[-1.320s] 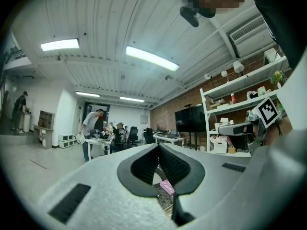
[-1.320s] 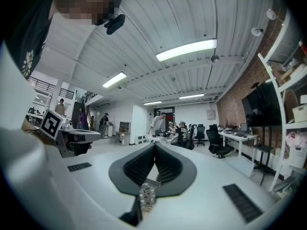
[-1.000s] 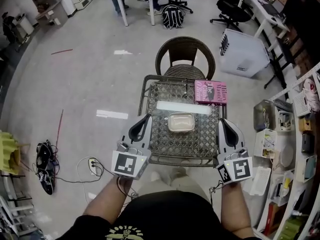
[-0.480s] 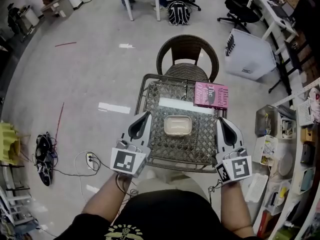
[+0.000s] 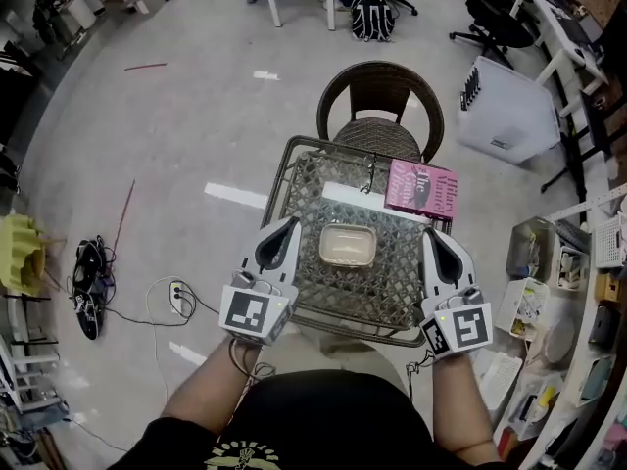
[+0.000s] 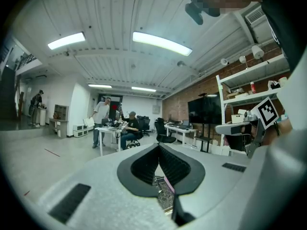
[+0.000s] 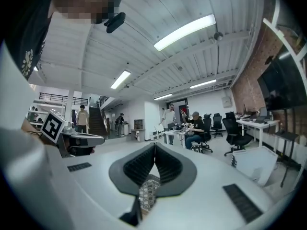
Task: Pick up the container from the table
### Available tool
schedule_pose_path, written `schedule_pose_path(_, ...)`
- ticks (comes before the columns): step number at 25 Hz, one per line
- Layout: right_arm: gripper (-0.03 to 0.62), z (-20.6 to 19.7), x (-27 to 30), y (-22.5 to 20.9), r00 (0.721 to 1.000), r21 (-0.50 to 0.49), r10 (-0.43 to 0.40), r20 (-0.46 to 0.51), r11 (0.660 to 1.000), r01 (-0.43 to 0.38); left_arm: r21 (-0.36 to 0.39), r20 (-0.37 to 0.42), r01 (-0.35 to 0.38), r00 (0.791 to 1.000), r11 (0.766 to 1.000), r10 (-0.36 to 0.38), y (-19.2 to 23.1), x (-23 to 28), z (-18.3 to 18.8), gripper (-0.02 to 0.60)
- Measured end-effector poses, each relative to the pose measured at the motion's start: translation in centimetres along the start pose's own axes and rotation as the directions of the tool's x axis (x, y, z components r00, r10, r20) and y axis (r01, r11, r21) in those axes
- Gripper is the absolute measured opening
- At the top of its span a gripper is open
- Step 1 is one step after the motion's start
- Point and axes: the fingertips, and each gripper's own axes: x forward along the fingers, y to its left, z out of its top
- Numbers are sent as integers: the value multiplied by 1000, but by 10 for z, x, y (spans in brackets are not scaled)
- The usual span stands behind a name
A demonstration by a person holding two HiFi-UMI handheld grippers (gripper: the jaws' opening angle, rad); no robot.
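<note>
**Container at mid-bench, both tongs closed and empty**

A wide workroom with a pale, glossy floor (image 5: pixel 147 164) spreads all round. Desks and office chairs stand at its far side, and crowded shelves (image 5: pixel 578 262) run along the right. In the middle stands a small square bench (image 5: pixel 286 179), with a glass top over woven lattice that mirrors a strip light. A round-backed wicker chair (image 5: pixel 380 101) stands at its far edge. A white storage bin (image 5: pixel 505 111) sits on the floor to the far right.

The left tongs (image 5: pixel 281 235) hover over the bench's near left edge and the right tongs (image 5: pixel 434 243) over its near right edge. Each pair's jaws are pressed together with nothing between them.

A pink box (image 5: pixel 423 188) lies at the far right corner. The container (image 5: pixel 348 246), pale and rectangular, rests at the bench's centre, between the tongs and apart from both.
</note>
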Motion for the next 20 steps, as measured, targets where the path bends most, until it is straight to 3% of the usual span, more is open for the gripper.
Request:
schedule_pose_path(9, 11, -30, 13, -5, 999, 41, 4, -54, 999, -2, -51, -113, -48, 993, 998, 42, 16, -3, -42, 9)
schedule_pose_path(20, 11, -69, 35, -2, 991, 63, -40, -125, 997, 48, -69, -142, 54, 988, 996, -63, 25, 27, -85, 9)
